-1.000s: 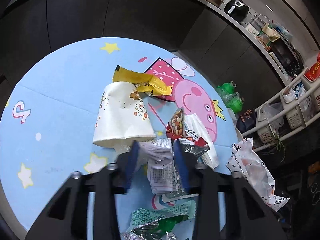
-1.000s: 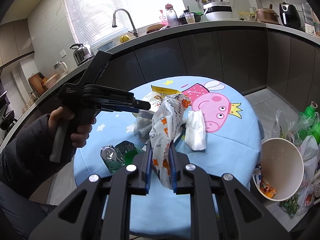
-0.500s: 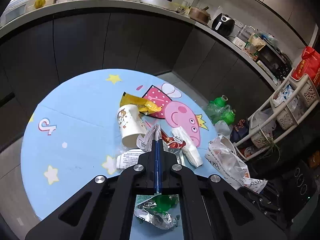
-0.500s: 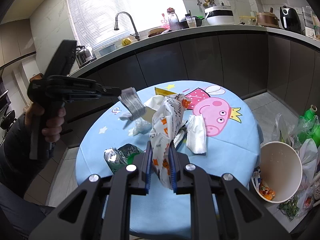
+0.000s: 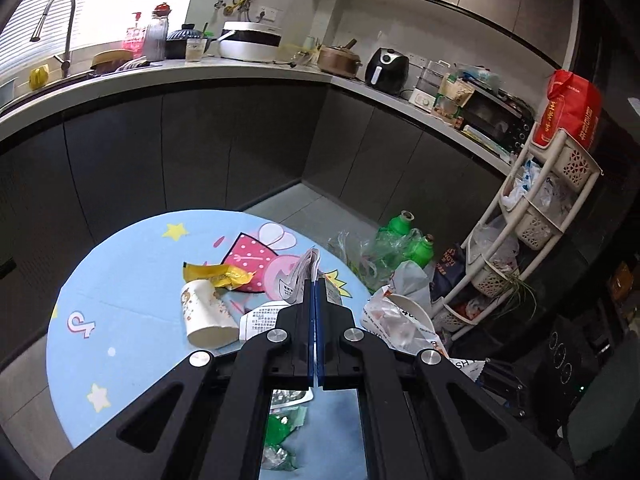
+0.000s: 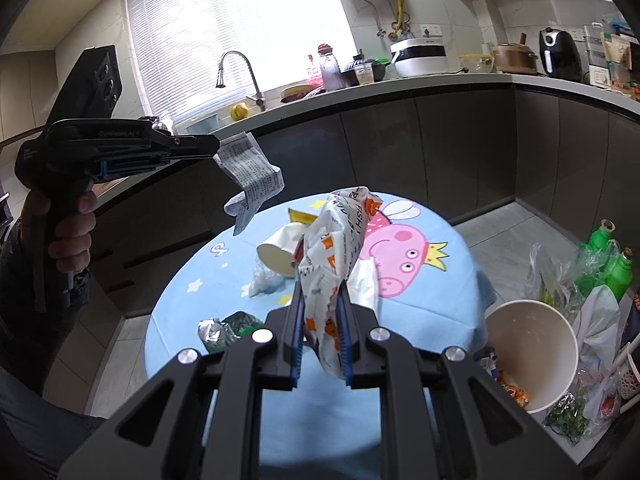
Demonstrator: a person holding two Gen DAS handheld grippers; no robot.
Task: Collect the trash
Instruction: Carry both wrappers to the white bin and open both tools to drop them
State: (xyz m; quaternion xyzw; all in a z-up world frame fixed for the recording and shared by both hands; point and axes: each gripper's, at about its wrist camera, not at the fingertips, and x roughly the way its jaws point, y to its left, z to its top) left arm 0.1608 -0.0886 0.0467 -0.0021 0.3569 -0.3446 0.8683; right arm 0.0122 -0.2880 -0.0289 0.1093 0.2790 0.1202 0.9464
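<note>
- Nearest the right wrist camera, the right gripper (image 6: 320,312) points forward and somewhat downward over the near edge of the round table (image 6: 440,312), its jaws clamped on a white-and-orange printed wrapper (image 6: 336,248) that stands up between the blue pads.
- Just beyond it on the blue cartoon tablecloth lie a crumpled silver-and-green foil packet (image 6: 224,328), a paper cup (image 6: 276,254) tipped on its side, a white tissue pack (image 6: 366,284) and a yellow wrapper (image 5: 214,274).
- To the left, raised well above the table, the left gripper (image 6: 214,146) is held about level by a hand (image 6: 72,236) wrapped round its pistol grip, a dark sleeve below.
- Its jaws are fully closed on a folded printed paper leaflet (image 6: 250,174), which hangs down from the tips, clear of the table.
- In the left wrist view that leaflet (image 5: 306,276) sticks out past the closed blue pads.
- On the floor right of the table stands a white round bin (image 6: 532,344), with plastic bags and green bottles (image 6: 618,272) beside it.
- Farthest back runs a dark-fronted kitchen counter (image 6: 400,92).
</note>
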